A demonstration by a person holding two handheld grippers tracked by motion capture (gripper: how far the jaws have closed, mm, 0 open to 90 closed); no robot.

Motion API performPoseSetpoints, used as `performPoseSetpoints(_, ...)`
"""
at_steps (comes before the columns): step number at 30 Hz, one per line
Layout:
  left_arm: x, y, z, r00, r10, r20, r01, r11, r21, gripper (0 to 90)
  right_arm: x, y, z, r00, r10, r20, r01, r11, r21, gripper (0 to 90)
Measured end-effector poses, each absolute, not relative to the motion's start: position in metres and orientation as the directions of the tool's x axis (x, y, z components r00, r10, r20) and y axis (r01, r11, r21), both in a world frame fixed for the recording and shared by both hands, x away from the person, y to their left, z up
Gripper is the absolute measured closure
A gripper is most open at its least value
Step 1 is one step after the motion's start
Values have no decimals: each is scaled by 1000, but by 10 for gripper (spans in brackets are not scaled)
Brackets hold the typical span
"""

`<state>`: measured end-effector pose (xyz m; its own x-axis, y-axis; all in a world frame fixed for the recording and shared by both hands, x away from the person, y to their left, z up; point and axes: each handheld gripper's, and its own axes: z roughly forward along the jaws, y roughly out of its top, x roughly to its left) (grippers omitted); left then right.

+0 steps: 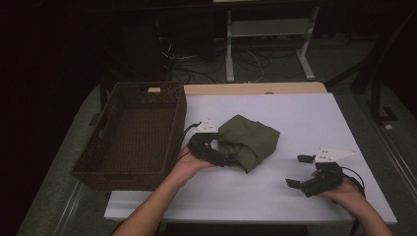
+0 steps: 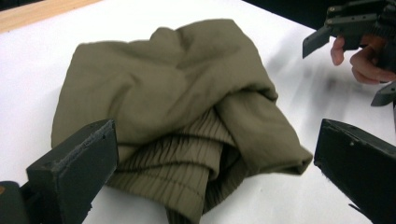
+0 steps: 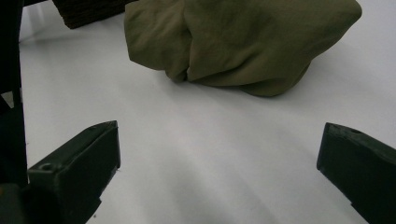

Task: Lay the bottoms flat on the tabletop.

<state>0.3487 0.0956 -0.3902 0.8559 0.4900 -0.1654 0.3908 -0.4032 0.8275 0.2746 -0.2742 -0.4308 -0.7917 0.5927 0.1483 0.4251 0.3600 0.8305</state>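
Observation:
A crumpled olive-green cloth (image 1: pixel 252 139) lies in the middle of the white table (image 1: pixel 300 110). My left gripper (image 1: pixel 224 151) is at the cloth's left edge, held by a hand. In the left gripper view the cloth (image 2: pixel 173 102) shows a ribbed hem, and my left gripper (image 2: pixel 215 142) stands open with its jaws wide on either side of that hem. My right gripper (image 1: pixel 295 170) is open near the table's front right, apart from the cloth. In the right gripper view the cloth (image 3: pixel 243 42) lies ahead, with bare table between the jaws of the right gripper (image 3: pixel 219 140).
A brown wicker basket (image 1: pixel 129 169) stands at the table's left, hanging over the edge. Its corner (image 3: pixel 88 11) shows beyond the cloth. The right gripper (image 2: pixel 345 32) appears far off in the left gripper view. A white frame and cables are behind the table.

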Motion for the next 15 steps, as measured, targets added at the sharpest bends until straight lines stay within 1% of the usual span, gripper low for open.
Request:
performPoseSetpoints(4, 342, 100, -395, 855, 489, -173, 394, -394, 831, 0, 274, -274, -431, -791, 593, 148, 426, 361, 830, 0)
performPoseSetpoints(8, 333, 105, -402, 847, 507, -160, 395, -400, 827, 0, 274, -275, -431, -790, 595, 149, 427, 359, 830, 0)
performPoseSetpoints(13, 323, 108, -407, 847, 507, -159, 397, -404, 824, 0, 274, -274, -431, -791, 594, 148, 428, 363, 828, 0)
performPoseSetpoints(15, 320, 110, -409, 842, 510, -173, 408, -394, 824, 0, 274, -274, -431, -790, 595, 148, 428, 362, 828, 0)
